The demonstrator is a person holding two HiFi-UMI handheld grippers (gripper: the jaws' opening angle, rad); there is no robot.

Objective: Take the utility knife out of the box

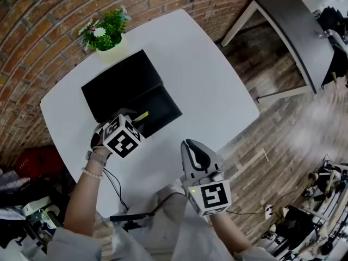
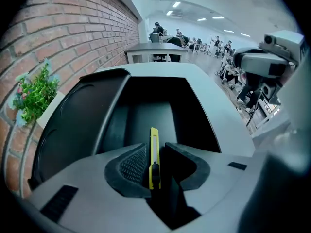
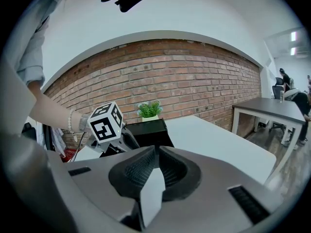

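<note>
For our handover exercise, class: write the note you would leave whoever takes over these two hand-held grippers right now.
Left hand-held gripper: open, jaws either side of the utility knife, not gripping.
Right hand-held gripper: shut, empty, clear of the black box.
Utility knife: lying in the open black box on the white table.
Done: box open, gripper lined up. Left: close, lift knife out.
</note>
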